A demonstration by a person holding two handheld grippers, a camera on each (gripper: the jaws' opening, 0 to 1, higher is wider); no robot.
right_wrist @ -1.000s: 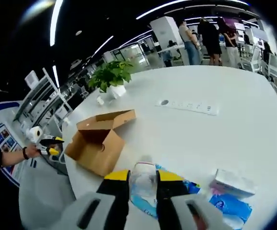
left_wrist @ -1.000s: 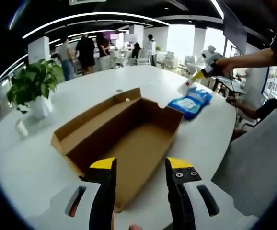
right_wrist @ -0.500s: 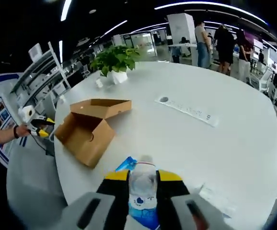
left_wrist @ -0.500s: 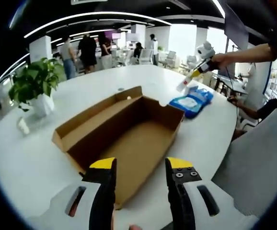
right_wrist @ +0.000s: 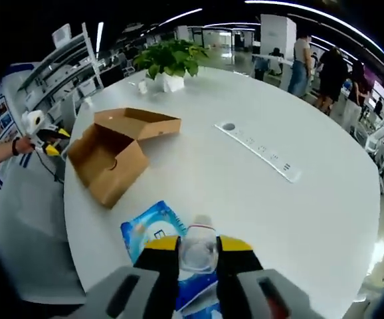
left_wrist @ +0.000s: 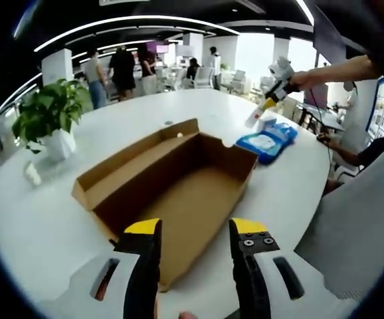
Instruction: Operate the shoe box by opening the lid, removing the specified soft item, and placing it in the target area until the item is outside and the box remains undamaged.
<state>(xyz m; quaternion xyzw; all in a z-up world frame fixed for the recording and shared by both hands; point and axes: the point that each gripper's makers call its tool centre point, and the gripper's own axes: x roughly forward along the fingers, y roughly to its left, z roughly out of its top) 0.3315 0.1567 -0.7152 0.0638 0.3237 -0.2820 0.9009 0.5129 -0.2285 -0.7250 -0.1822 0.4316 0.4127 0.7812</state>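
Observation:
The brown cardboard shoe box (left_wrist: 179,179) lies open and empty on the white round table (left_wrist: 52,226), with its lid folded back to the left. My left gripper (left_wrist: 195,232) hovers open at the box's near end. A soft blue pack (left_wrist: 266,141) lies on the table beyond the box's right corner. Above it, a hand holds my right gripper (left_wrist: 266,106), shut on a small clear plastic item (left_wrist: 255,119). In the right gripper view that clear item (right_wrist: 198,249) sits between the jaws of my right gripper (right_wrist: 198,247), over the blue pack (right_wrist: 145,229). The box (right_wrist: 109,163) is farther left.
A potted plant (left_wrist: 46,119) stands at the table's left, also seen as the plant (right_wrist: 169,63). A white power strip (right_wrist: 258,151) lies mid-table. A grey chair (left_wrist: 358,219) is at my right. Several people stand in the office behind.
My right gripper has lifted the clear item up and away from the blue pack, and its view has swung. The left gripper and the box have barely moved.

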